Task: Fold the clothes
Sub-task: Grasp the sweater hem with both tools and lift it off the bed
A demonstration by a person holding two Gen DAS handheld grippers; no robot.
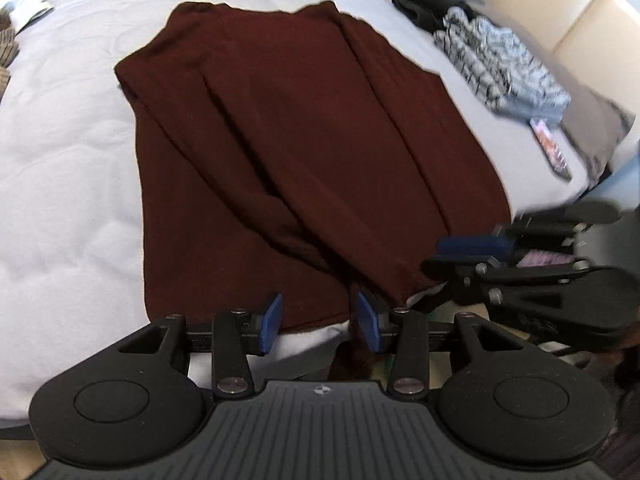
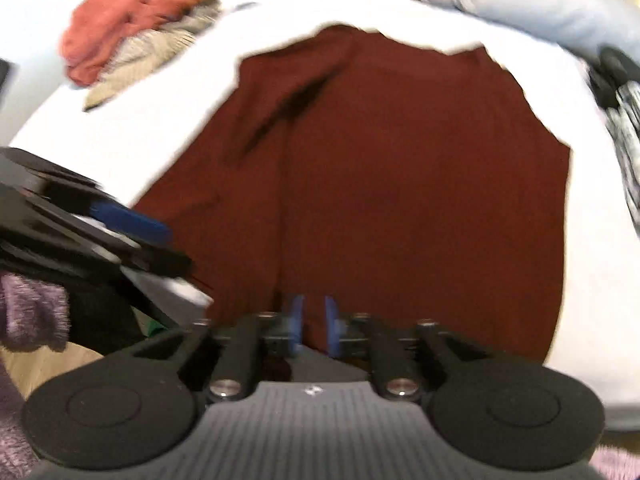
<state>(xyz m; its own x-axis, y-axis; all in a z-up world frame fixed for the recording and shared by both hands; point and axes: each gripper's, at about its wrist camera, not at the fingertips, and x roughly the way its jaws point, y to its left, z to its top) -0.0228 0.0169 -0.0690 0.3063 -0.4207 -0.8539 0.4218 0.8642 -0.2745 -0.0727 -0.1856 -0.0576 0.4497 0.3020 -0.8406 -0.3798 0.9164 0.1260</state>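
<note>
One maroon garment (image 1: 304,128), creased, half-folded.

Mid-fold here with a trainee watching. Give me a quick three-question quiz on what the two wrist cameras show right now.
1. True or false: the maroon garment lies spread on the white bed cover.
2. Which pile holds the orange-red garment? A) with the beige cloth B) with the black-and-white patterned cloth
3. Fill in: the left gripper has its blue pads ____ at the garment's near hem.

Key: 1 true. 2 A. 3 apart. The right gripper has a narrower gap; blur hides whether it pinches fabric.
</note>
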